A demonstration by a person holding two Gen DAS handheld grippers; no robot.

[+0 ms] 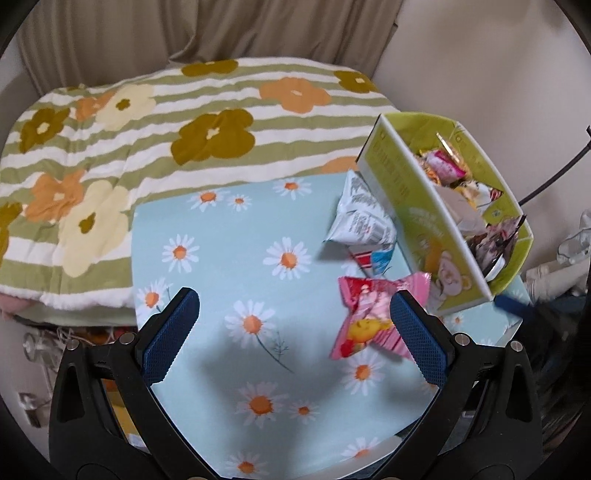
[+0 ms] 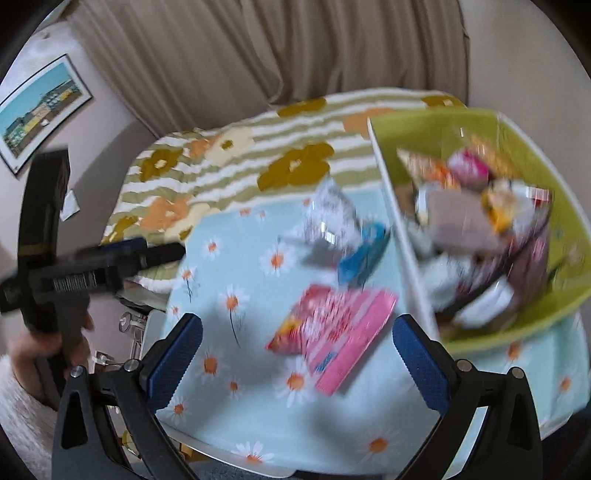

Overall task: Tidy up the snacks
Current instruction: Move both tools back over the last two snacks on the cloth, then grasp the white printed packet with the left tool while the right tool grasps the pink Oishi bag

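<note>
Gaping right claw (image 2: 297, 354) above pink snack packet (image 2: 332, 332)

Table cover (image 1: 229, 258): smooth, matt cloth printed with daisies.
Blanket (image 1: 147, 122): soft, fleecy cloth beyond the table cover, its white edge fuzzy.
Green box (image 1: 413, 206): matt printed cardboard with white cut edges, standing on the table cover's right side.
Pink packet (image 1: 369, 317): glossy crinkled plastic film, beside the green box.
White packet (image 1: 360, 218): shiny wrinkled foil-like film, touching the green box.
Left gripper (image 1: 293, 339): matt black plastic frame, rough blue knurled pads, bright metal pins.
Right gripper (image 2: 297, 363): same finish.
Curtain (image 1: 207, 29): matt woven cloth in folds behind the blanket.
</note>
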